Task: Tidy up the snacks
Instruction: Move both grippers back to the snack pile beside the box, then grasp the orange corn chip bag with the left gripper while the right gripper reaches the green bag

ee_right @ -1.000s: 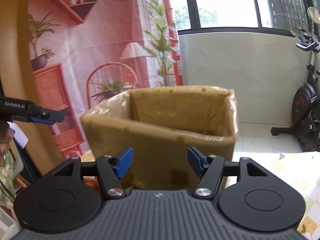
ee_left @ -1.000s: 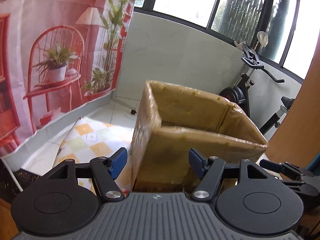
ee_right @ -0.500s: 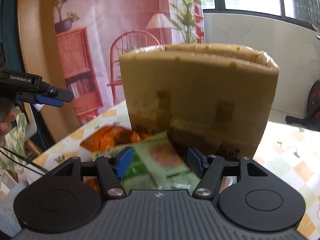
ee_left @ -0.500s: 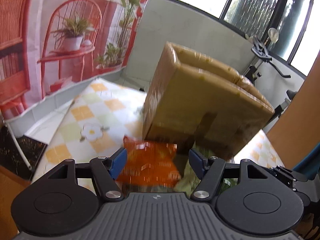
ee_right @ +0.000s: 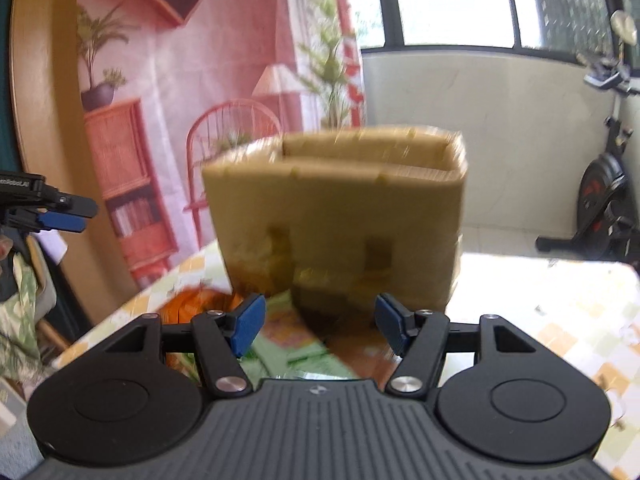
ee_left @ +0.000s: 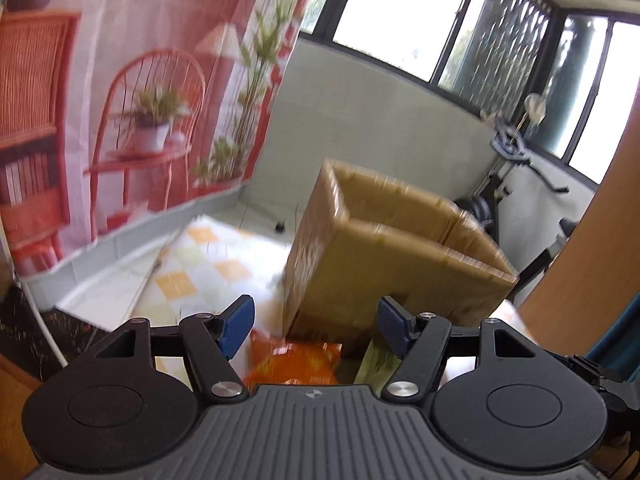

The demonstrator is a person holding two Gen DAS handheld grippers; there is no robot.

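An open-topped cardboard box [ee_left: 392,256] [ee_right: 340,216] stands on the checked tablecloth, blurred by motion. An orange snack bag [ee_left: 296,364] [ee_right: 196,306] and a green snack bag [ee_left: 378,360] [ee_right: 288,344] lie on the table in front of the box. My left gripper [ee_left: 316,320] hangs open above the orange bag, a little short of the box, with nothing between its blue pads. My right gripper [ee_right: 320,320] is also open and holds nothing, above the green bag and facing the box's front wall. In the right wrist view the left gripper [ee_right: 60,216] shows at the far left.
The checked tablecloth [ee_right: 560,320] reaches right of the box, and its edge [ee_left: 140,296] runs along the left. A printed pink backdrop [ee_left: 140,80] hangs behind. An exercise bike [ee_right: 604,200] stands by the window wall. A wooden panel [ee_left: 592,240] rises at the right.
Both grippers have drawn back from the box, which now looks smaller and farther off. The orange and green bags at its foot have come into view. The jaws have kept the same width.
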